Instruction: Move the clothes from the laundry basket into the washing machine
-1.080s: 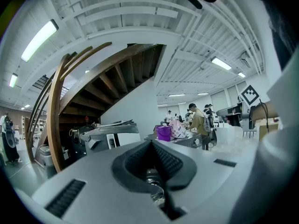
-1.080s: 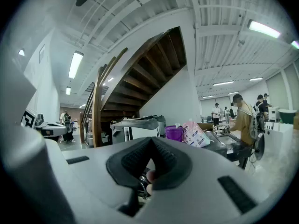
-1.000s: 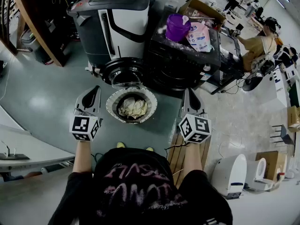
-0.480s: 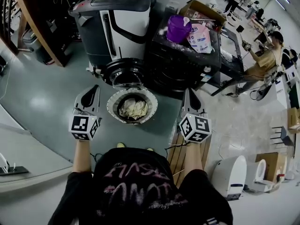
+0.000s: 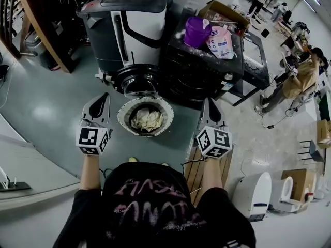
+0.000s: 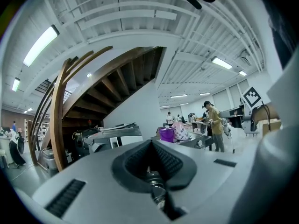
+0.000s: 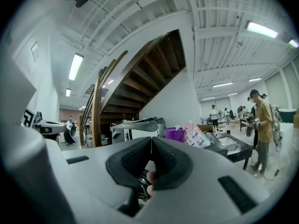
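A round white laundry basket (image 5: 164, 110) stands on the floor straight ahead of me, with pale crumpled clothes (image 5: 146, 119) inside it. Behind it is a black washing machine (image 5: 199, 68), and a round black door ring (image 5: 136, 81) sits low at its left. My left gripper (image 5: 101, 99) hovers just left of the basket, shut and empty. My right gripper (image 5: 209, 104) hovers to the basket's right, also shut and empty. In the left gripper view the left gripper (image 6: 150, 143) has its pads together, and the right gripper (image 7: 151, 140) looks the same in its own view. Both point level toward the machines.
A grey-and-white machine (image 5: 129, 22) stands left of the black one. A purple tub (image 5: 196, 30) and a pink detergent bag (image 5: 220, 39) sit on the black machine. A wooden stair stringer (image 5: 39, 27) rises at the left. A wooden pallet (image 5: 195, 170) lies by my right side. People (image 5: 302, 76) stand at the far right.
Both grippers have stayed where they were. A person at the far right has walked further down and away from the black table.
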The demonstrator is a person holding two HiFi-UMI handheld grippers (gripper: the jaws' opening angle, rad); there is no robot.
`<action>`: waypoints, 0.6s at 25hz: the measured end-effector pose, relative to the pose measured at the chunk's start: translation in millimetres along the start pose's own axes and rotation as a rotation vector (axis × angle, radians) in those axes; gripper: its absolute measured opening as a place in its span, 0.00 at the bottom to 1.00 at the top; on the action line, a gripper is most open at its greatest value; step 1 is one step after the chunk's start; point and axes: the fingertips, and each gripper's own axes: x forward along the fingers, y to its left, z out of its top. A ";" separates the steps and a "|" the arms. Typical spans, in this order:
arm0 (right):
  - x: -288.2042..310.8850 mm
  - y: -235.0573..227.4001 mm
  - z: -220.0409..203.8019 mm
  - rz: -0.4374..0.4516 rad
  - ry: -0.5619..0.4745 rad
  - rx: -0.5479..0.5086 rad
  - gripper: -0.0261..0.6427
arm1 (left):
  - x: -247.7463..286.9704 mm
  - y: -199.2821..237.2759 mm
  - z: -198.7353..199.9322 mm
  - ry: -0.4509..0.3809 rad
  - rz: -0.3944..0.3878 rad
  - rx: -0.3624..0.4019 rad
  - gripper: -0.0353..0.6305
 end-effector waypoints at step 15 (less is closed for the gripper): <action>-2.7 3.2 0.9 0.063 -0.022 0.035 0.46 | -1.5 -0.9 -1.3 0.004 -0.005 -0.024 0.34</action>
